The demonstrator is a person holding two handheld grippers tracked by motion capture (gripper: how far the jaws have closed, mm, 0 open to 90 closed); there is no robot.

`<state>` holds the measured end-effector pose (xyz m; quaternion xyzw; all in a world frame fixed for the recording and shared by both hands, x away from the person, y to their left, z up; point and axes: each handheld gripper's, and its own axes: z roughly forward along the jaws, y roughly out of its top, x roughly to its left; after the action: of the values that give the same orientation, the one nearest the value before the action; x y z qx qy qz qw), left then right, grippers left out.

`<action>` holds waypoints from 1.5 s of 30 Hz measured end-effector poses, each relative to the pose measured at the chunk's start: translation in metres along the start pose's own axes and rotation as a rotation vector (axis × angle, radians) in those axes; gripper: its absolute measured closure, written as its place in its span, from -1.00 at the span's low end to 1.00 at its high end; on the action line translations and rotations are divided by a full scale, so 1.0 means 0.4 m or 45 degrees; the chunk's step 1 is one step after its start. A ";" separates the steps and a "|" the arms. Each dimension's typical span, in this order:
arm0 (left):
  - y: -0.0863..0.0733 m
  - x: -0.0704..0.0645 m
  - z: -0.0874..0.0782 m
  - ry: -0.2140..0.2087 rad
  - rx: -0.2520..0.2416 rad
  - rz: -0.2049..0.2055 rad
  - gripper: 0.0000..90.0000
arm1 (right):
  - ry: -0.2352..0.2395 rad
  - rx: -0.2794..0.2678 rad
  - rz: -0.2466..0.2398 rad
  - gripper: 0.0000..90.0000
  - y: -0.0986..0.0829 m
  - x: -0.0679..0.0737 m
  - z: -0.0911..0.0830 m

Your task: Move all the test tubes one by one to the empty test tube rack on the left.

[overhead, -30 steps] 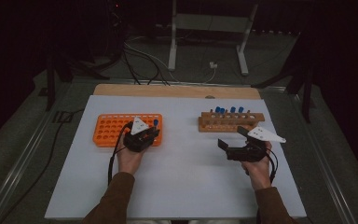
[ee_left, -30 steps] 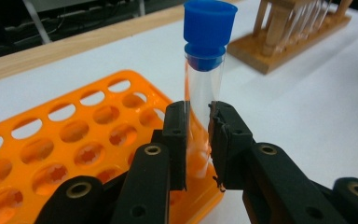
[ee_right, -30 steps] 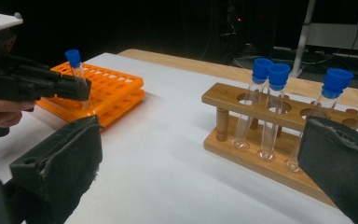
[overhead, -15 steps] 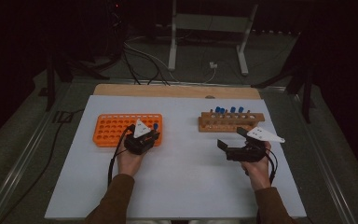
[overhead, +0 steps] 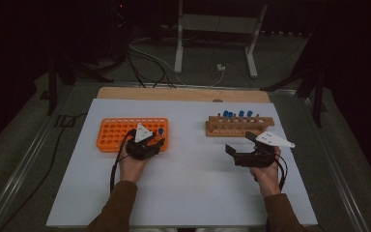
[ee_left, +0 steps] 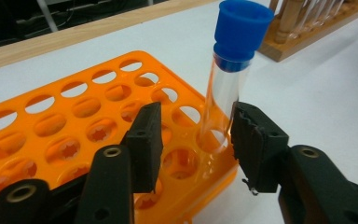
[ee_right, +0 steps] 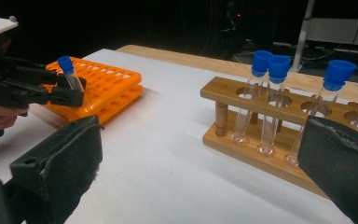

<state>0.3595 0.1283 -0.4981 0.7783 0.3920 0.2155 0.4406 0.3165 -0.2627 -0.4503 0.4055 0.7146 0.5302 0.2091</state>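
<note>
One blue-capped tube point(ee_left: 228, 79) was seated in the orange rack point(ee_left: 79, 121), the left gripper point(ee_left: 193, 140) released (several tubes point(ee_right: 272, 98) remained in the wooden rack point(ee_right: 270, 140)).

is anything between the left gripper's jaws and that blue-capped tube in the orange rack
Nothing visible does. In the left gripper view the blue-capped tube stands in a corner hole of the orange rack, and the left gripper has its jaws spread open on either side of it: one jaw right beside the glass, the other apart across bare rack holes.
</note>
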 end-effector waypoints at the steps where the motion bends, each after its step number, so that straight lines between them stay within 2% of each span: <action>1: -0.002 0.001 -0.005 0.001 -0.010 -0.012 0.16 | 0.000 -0.001 0.003 -1.00 0.000 0.000 0.000; 4: -0.005 0.010 -0.023 -0.012 -0.033 -0.070 0.10 | -0.001 0.003 0.006 -1.00 -0.001 0.000 0.002; 6: -0.005 0.020 -0.037 0.002 -0.037 -0.111 0.04 | 0.000 0.001 0.007 -1.00 0.000 -0.001 0.002; 10: -0.011 0.039 -0.072 -0.003 -0.070 -0.160 0.01 | -0.005 0.001 0.016 -1.00 -0.001 -0.006 0.002; 12: -0.014 0.044 -0.089 0.013 -0.092 -0.183 -0.17 | -0.008 0.004 0.019 -1.00 -0.002 -0.007 0.002; 16: -0.019 0.053 -0.127 0.011 -0.127 -0.215 -0.43 | -0.018 0.008 0.019 -1.00 -0.002 -0.010 0.002; 20: -0.033 0.047 -0.170 0.037 -0.151 -0.219 -0.71 | -0.027 0.019 0.011 -1.00 0.000 -0.011 0.001; 23: -0.045 0.042 -0.198 0.062 -0.143 -0.204 -0.98 | -0.030 0.019 0.006 -1.00 0.003 -0.013 0.000; 30: -0.051 0.065 -0.268 0.108 -0.192 -0.181 -0.99 | -0.070 0.018 -0.026 -1.00 0.024 -0.021 0.000; 33: -0.064 0.079 -0.288 0.099 -0.234 -0.216 -0.99 | -0.099 0.014 -0.013 -1.00 0.039 -0.036 -0.001; 38: -0.078 0.089 -0.297 0.084 -0.250 -0.253 -0.99 | -0.129 0.027 -0.002 -0.95 0.062 -0.066 0.007; 45: -0.080 0.075 -0.293 0.155 -0.240 -0.217 -0.99 | -0.209 0.074 0.054 -0.88 0.076 -0.116 0.042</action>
<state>0.2842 0.2226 -0.4650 0.6829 0.4607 0.2599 0.5039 0.3669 -0.2868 -0.4343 0.4685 0.7015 0.4784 0.2441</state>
